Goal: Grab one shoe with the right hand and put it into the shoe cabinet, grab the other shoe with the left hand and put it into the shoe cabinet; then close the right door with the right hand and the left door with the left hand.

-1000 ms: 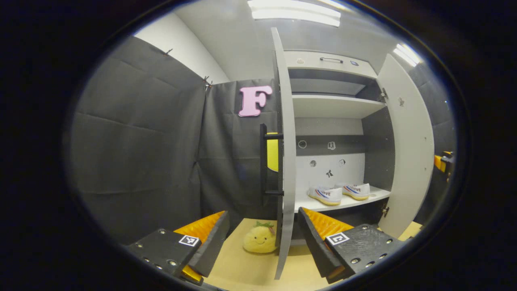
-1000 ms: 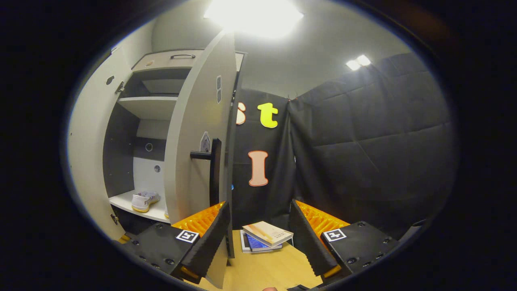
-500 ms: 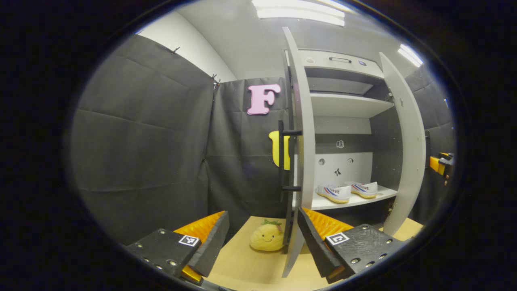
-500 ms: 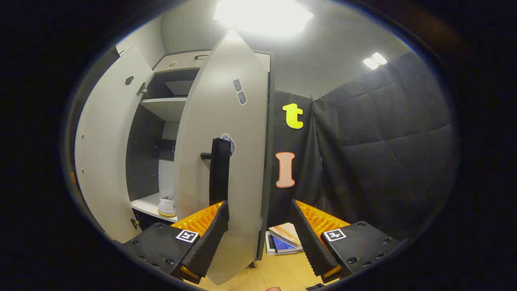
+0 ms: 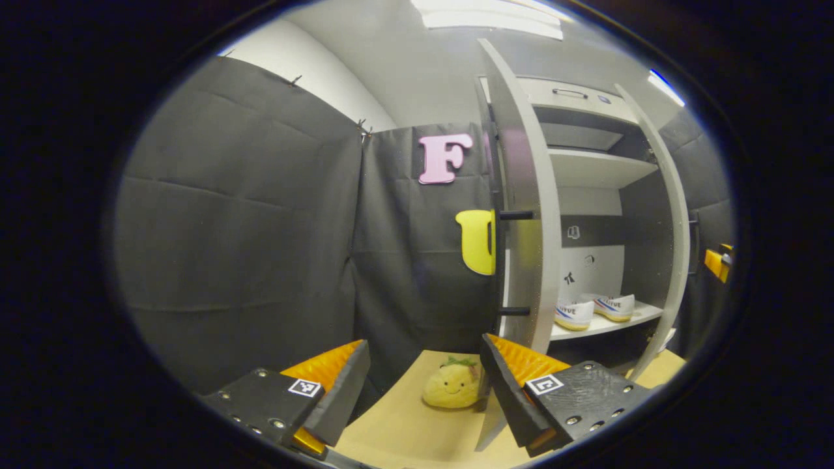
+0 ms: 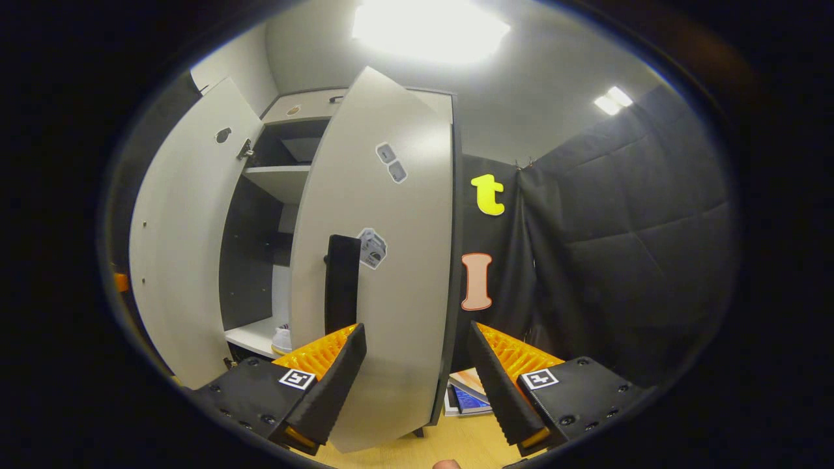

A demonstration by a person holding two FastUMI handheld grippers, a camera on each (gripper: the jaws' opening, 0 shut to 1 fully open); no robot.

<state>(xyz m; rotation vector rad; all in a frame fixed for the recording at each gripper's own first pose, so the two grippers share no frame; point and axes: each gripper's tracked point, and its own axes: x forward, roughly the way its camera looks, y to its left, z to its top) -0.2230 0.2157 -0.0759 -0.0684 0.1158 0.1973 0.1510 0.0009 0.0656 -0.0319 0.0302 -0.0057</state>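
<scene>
Two white shoes point(image 5: 573, 314) point(image 5: 614, 306) sit side by side on the cabinet's lower shelf point(image 5: 603, 324). The left door point(image 5: 526, 215), with its black handle point(image 5: 500, 260), stands partly swung in. My left gripper point(image 5: 423, 391) is open, with its right finger by that door's lower edge. In the right gripper view the right door point(image 6: 397, 273) covers much of the opening, and one shoe point(image 6: 281, 339) peeks past it. My right gripper point(image 6: 417, 384) is open in front of this door, with its left finger below the black handle point(image 6: 342, 280). It also shows at the far right point(image 5: 720, 260).
A yellow plush toy point(image 5: 453, 384) lies on the wooden floor point(image 5: 404, 430) beside the left door's foot. A stack of books point(image 6: 466, 397) lies on the floor to the right of the cabinet. An upper shelf point(image 5: 596, 168) is bare. Black cloth walls stand close on both sides.
Both doors have swung further toward the cabinet. The right door now hides more of the inside, and the left door covers part of the nearer shoe.
</scene>
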